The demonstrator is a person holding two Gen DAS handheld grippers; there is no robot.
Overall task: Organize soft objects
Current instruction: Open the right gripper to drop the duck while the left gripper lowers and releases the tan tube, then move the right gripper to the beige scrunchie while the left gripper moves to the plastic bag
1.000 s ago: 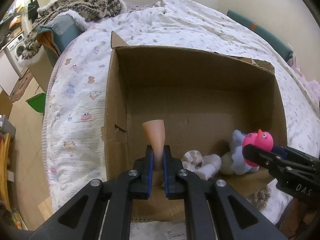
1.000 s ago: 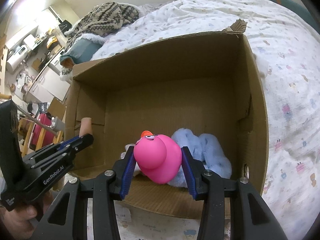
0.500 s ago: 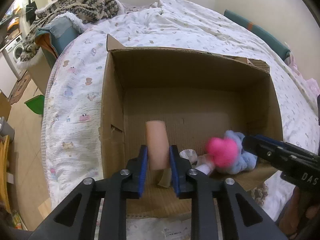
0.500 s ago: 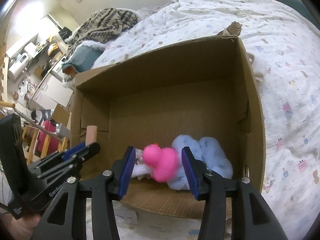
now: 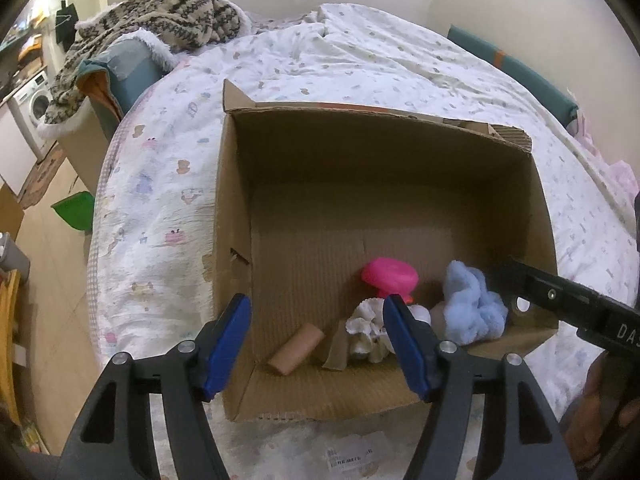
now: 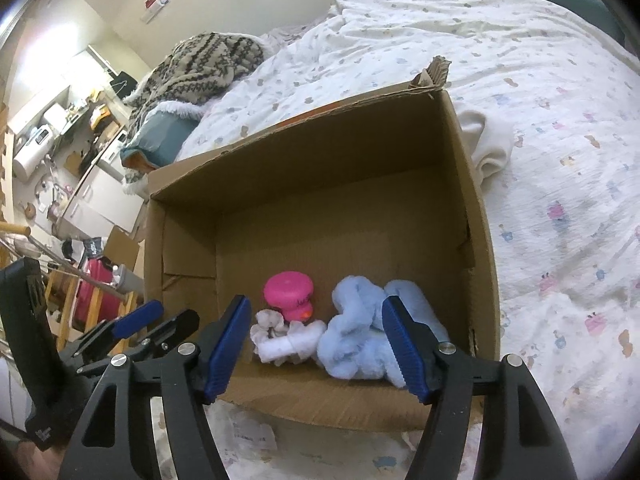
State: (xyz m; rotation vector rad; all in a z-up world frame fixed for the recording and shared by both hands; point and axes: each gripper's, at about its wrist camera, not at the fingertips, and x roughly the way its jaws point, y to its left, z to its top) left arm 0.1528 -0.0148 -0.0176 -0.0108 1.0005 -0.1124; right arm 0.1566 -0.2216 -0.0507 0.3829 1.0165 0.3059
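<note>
An open cardboard box (image 5: pixel 236 200) (image 6: pixel 476 216) sits on the bed. Inside lie a pink rubber duck (image 5: pixel 390 278) (image 6: pixel 289 295) upside down, a light blue plush (image 5: pixel 472 306) (image 6: pixel 372 336), a white scrunchie with a white roll (image 5: pixel 366 334) (image 6: pixel 286 340), and a tan foam cylinder (image 5: pixel 297 349) on its side. My left gripper (image 5: pixel 318 346) is open and empty above the box's near edge. My right gripper (image 6: pixel 316 348) is open and empty above the near edge too.
The bed has a white patterned quilt (image 5: pixel 360 64). A patterned knit blanket (image 5: pixel 160 12) lies on a teal cushion at the far left. A cream cloth (image 6: pixel 488 144) lies right of the box. Floor clutter and a green bin (image 5: pixel 74 212) are left of the bed.
Both grippers opened wide. The tan cylinder dropped from the left gripper and the pink duck from the right one; both now lie on the box floor. Both grippers drew back.
</note>
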